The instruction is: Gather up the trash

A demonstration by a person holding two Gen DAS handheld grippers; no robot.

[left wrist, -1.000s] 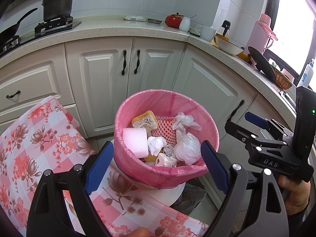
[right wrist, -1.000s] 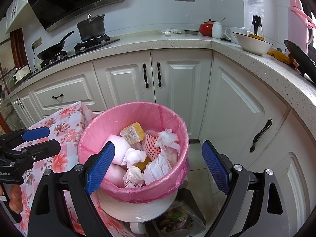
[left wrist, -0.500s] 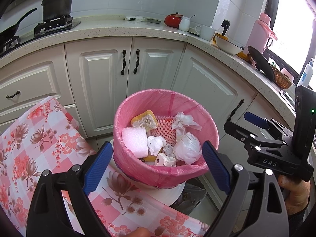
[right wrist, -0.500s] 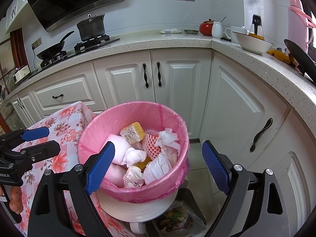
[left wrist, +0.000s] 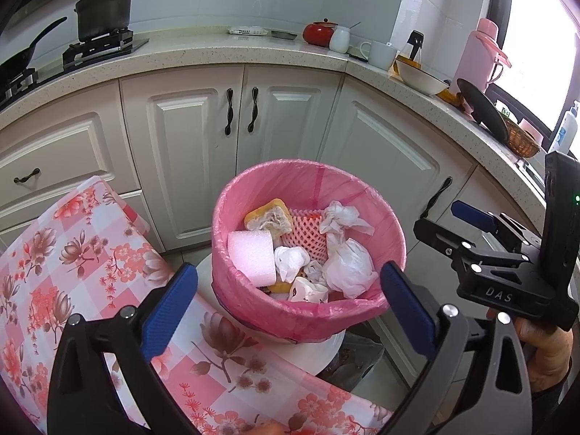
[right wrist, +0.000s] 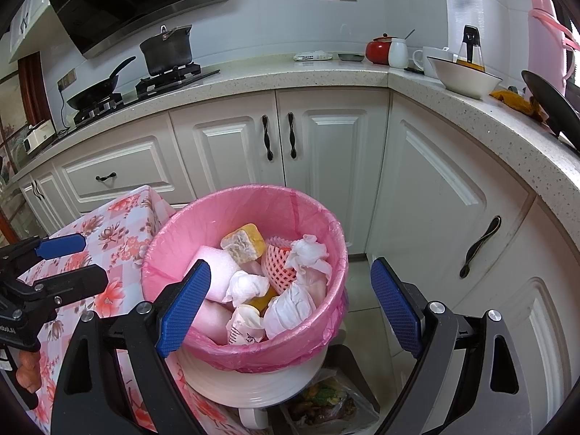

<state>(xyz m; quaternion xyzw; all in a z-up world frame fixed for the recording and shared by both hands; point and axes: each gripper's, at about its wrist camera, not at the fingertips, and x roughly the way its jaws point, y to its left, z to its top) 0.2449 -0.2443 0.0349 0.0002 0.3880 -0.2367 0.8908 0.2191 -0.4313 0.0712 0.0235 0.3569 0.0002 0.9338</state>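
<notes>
A white bin lined with a pink bag point(left wrist: 308, 181) stands by the table corner. It holds a yellow sponge point(left wrist: 268, 217), a white foam block point(left wrist: 250, 257), a pink foam net point(left wrist: 308, 228) and crumpled tissues point(left wrist: 348, 268). My left gripper point(left wrist: 288, 301) hovers just short of the bin. Its jaws are opening and grip nothing. My right gripper point(right wrist: 290, 304) hangs open and empty over the bin point(right wrist: 253, 203), where the sponge point(right wrist: 243, 243) and tissues point(right wrist: 308, 253) show again. Each gripper appears in the other's view: the right gripper point(left wrist: 453, 224) at the right, the left gripper point(right wrist: 78, 261) at the left.
A table with a pink floral cloth point(left wrist: 72, 253) lies left of the bin. White cabinets point(left wrist: 203, 137) and an L-shaped counter point(right wrist: 326, 69) with a pot, pan, bowl and pink flask close the back and right. A clear bag of scraps point(right wrist: 326, 398) lies under the bin.
The left gripper's jaws have spread a little wider. Both hands and the bin's contents have kept still.
</notes>
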